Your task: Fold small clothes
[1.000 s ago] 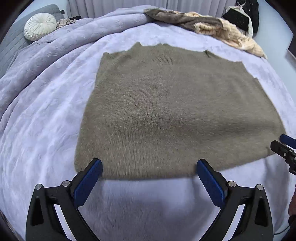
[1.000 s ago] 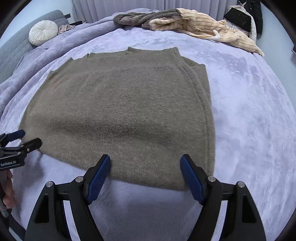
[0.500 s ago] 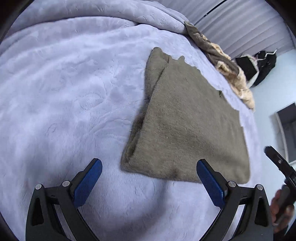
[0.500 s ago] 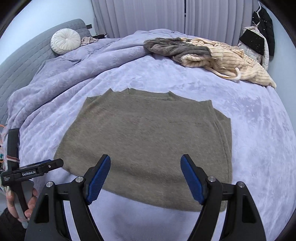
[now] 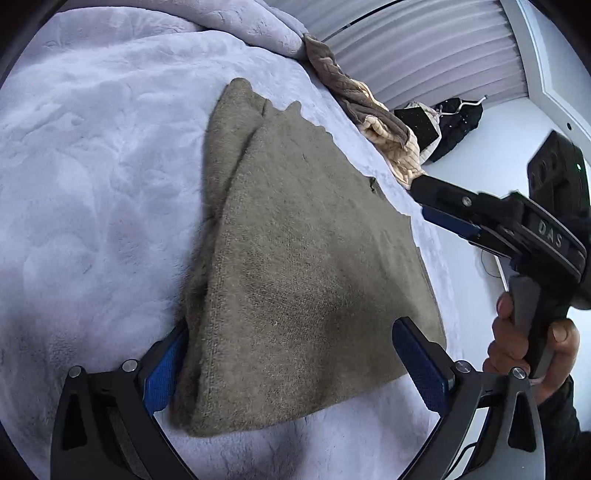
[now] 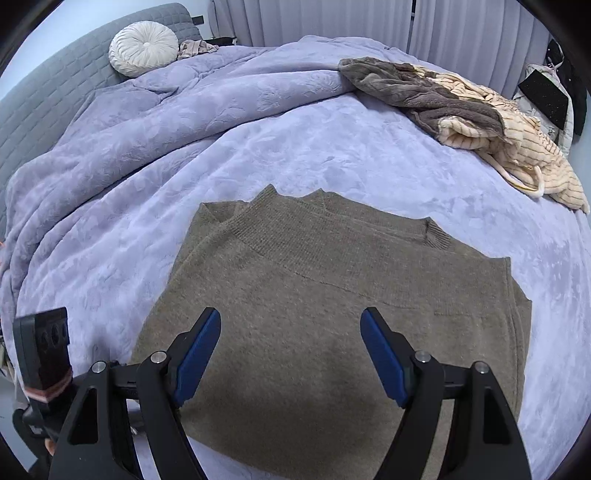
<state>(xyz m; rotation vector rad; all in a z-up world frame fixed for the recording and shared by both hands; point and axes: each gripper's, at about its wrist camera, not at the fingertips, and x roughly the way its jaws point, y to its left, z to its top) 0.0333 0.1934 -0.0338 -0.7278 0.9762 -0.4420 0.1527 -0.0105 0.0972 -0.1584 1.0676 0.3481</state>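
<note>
**Both grippers apart over brown sweater on bed**

Left gripper (image 5: pixel 295 365) is seen nearest in the left wrist view, jaws spread wide, nothing clamped. Its left blue pad (image 5: pixel 164 373) sits just beside or against the folded side edge of the sweater (image 5: pixel 295 240); contact cannot be confirmed. Its right pad lies over the sweater's near edge. No cloth is pinched between the pads.

Right gripper (image 6: pixel 291 354) is seen in the right wrist view with jaws also wide apart, hovering over the near part of the sweater (image 6: pixel 332 295), nothing held. In the left wrist view the same right gripper (image 5: pixel 439 206) shows at the right, gripped by a hand (image 5: pixel 532 343) off the bed's edge, its tip over the sweater's far side.

The sweater is laid flat on the lavender blanket (image 6: pixel 295 147), toward the near edge of the bed. One side is folded in, a doubled layer showing along its left edge. The ribbed collar (image 6: pixel 432 234) points to the far side.

Farther back, a heap of grey and cream striped clothes (image 6: pixel 480 110) lies at the far right edge of the bed. A round white cushion (image 6: pixel 144 48) rests against the grey headboard (image 6: pixel 48 96) at the far left corner. Curtains (image 6: pixel 332 18) hang behind.
</note>
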